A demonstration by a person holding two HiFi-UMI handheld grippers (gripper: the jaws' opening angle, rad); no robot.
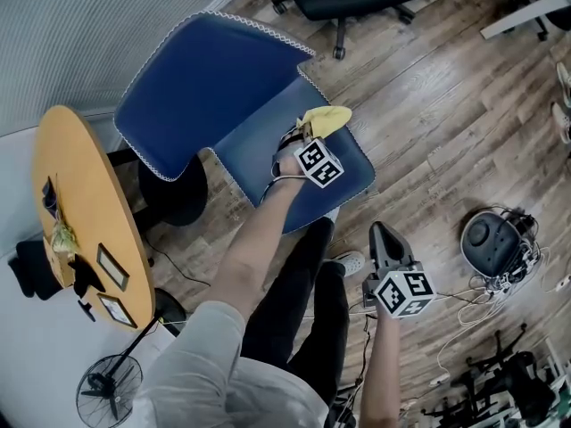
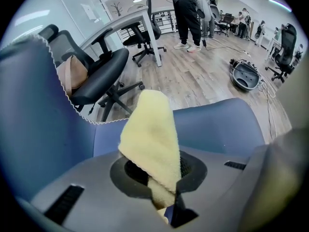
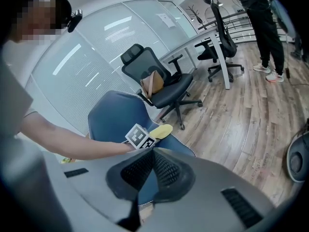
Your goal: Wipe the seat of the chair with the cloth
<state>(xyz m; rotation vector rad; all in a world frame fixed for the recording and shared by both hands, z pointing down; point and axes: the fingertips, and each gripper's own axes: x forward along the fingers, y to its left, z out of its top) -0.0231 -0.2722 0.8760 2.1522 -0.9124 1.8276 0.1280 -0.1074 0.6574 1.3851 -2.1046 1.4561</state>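
The blue padded chair with white-stitched edging (image 1: 196, 87) is standing in front of the person. Its seat (image 1: 254, 145) is lying mostly backrest-side of the left tool (image 1: 302, 138), which is clamping a yellow fleecy cloth (image 1: 326, 119) at the seat's far edge, probably touching it. The left arm is reaching out straight. The right tool (image 1: 384, 239), jaws together and empty, is hanging well apart.

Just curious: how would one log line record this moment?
left gripper: shut on cloth | cloth: over chair seat | right gripper: shut, empty
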